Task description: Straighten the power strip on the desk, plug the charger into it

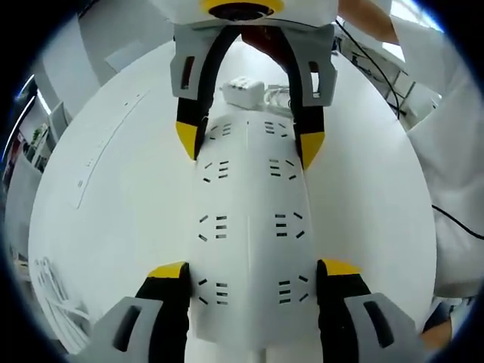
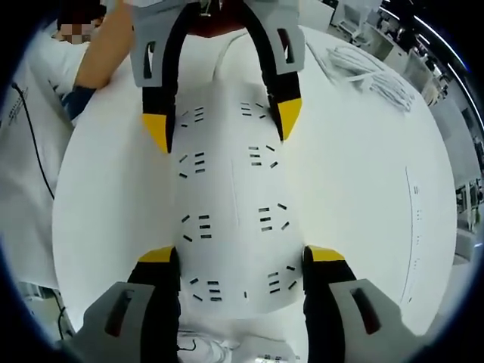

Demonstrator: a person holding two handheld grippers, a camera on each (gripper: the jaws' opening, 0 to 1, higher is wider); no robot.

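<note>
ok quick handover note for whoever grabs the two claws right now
Left claw: jaws astride the near end of the power strip, one at each long edge; whether they pinch it I cannot tell.
Right claw: jaws astride the opposite end of the power strip, facing the left claw.
White charger with its coiled cable lies on the desk beyond the strip's far end in the left gripper view, not plugged in.
Done: both ends bracketed.
Left: square up the strip, then plug in the charger.

Both grippers [image 1: 254, 276] [image 2: 242, 261] apparently open, facing each other.
</note>
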